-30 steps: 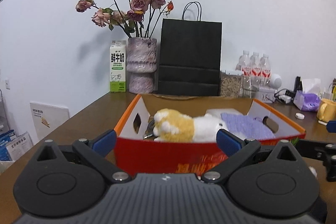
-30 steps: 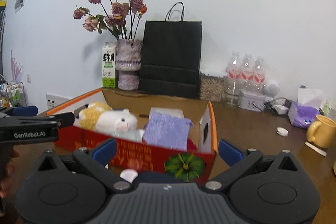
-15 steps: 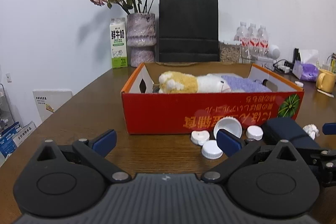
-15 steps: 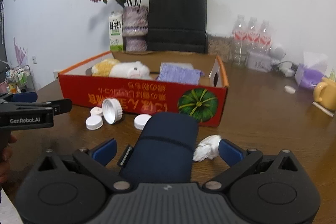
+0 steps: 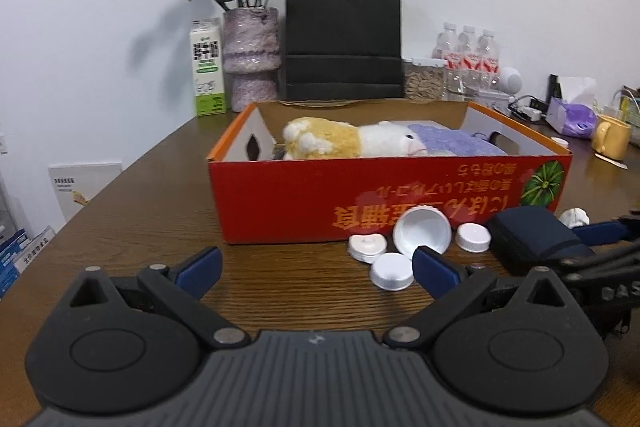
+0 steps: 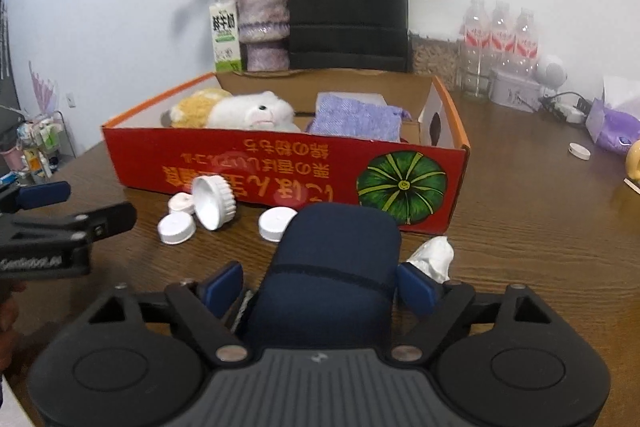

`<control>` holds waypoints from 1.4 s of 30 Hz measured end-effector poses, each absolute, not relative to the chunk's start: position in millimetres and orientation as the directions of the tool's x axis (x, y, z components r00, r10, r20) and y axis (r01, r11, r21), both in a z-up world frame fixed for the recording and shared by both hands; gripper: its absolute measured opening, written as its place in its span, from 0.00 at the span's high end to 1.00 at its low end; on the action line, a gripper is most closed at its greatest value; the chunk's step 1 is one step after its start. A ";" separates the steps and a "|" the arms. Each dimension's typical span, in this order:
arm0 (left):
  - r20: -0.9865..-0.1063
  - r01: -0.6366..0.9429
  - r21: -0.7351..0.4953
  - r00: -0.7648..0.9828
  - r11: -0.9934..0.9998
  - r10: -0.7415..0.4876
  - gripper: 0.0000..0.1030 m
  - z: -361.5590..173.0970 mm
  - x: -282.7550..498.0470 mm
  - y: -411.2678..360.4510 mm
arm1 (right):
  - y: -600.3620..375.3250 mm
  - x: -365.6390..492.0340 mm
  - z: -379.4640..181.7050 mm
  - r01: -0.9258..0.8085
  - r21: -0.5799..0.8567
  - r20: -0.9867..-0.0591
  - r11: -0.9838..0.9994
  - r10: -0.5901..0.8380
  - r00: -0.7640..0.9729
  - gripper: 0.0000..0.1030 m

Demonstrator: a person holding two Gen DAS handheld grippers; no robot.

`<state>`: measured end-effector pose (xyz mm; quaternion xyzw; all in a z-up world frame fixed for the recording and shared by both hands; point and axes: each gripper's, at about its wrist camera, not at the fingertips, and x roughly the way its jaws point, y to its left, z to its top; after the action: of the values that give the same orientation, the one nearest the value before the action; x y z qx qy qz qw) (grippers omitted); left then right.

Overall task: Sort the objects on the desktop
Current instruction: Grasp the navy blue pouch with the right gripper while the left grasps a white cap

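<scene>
A navy blue case (image 6: pixel 336 259) lies on the wooden table in front of the red cardboard box (image 6: pixel 280 163). My right gripper (image 6: pixel 320 285) straddles the case and its jaws are closing. The right pad (image 6: pixel 414 287) is at the case's edge, while a gap shows at the left pad (image 6: pixel 224 285). My left gripper (image 5: pixel 316 267) is open over bare table, with nothing between its fingers. Several white caps (image 5: pixel 390 271) lie just beyond its right fingertip, the largest (image 5: pixel 422 233) tipped on its side. The box (image 5: pixel 304 195) holds a plush toy (image 5: pixel 340 141) and a purple cloth (image 5: pixel 456 141).
A crumpled tissue (image 6: pixel 434 253) lies right of the case. Behind the box stand a milk carton (image 5: pixel 207 67), a vase of dried roses (image 5: pixel 250 59), a black paper bag (image 5: pixel 343 35) and water bottles (image 6: pixel 500 39). A yellow mug (image 5: pixel 610 137) and a purple tissue pack (image 5: pixel 568 115) sit at the far right.
Both views have tipped down from the box top to the table in front of it. My right gripper sank over the navy case and its jaws have narrowed around it.
</scene>
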<state>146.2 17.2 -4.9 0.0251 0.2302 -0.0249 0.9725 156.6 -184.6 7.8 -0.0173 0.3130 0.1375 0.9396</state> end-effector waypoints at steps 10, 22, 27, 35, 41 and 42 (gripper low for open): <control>-0.526 0.127 0.076 0.848 0.989 -0.068 0.00 -9.9 167.9 -2.3 | -177.5 170.6 -0.8 -0.305 0.022 -0.619 0.952 0.253 0.744 0.23; -0.609 0.142 0.010 0.786 0.990 -0.107 0.32 -14.2 189.6 -0.2 | -175.9 171.7 -1.6 -0.310 0.025 -0.628 0.950 0.256 0.735 0.12; -0.604 0.156 0.007 0.788 0.988 -0.120 0.45 -14.5 187.8 -1.7 | -175.6 171.7 -1.8 -0.315 0.024 -0.630 0.949 0.259 0.732 0.10; -0.592 0.177 -0.017 0.792 0.984 -0.153 0.72 -13.2 181.3 -2.5 | -175.4 168.3 -0.1 -0.309 0.020 -0.617 0.951 0.255 0.744 0.31; -0.590 0.166 -0.041 0.791 0.985 -0.158 0.72 -11.6 179.0 2.6 | -169.5 159.5 4.7 -0.324 -0.016 -0.602 0.946 0.250 0.759 0.39; -0.589 0.166 -0.042 0.793 0.985 -0.158 0.72 -11.4 178.2 3.3 | -169.9 159.1 5.6 -0.326 -0.009 -0.602 0.945 0.256 0.757 0.39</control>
<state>178.2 3.3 -11.4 0.0060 0.3105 -0.0856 0.9467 159.1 -169.9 5.6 -0.0566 0.3121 0.1556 0.9355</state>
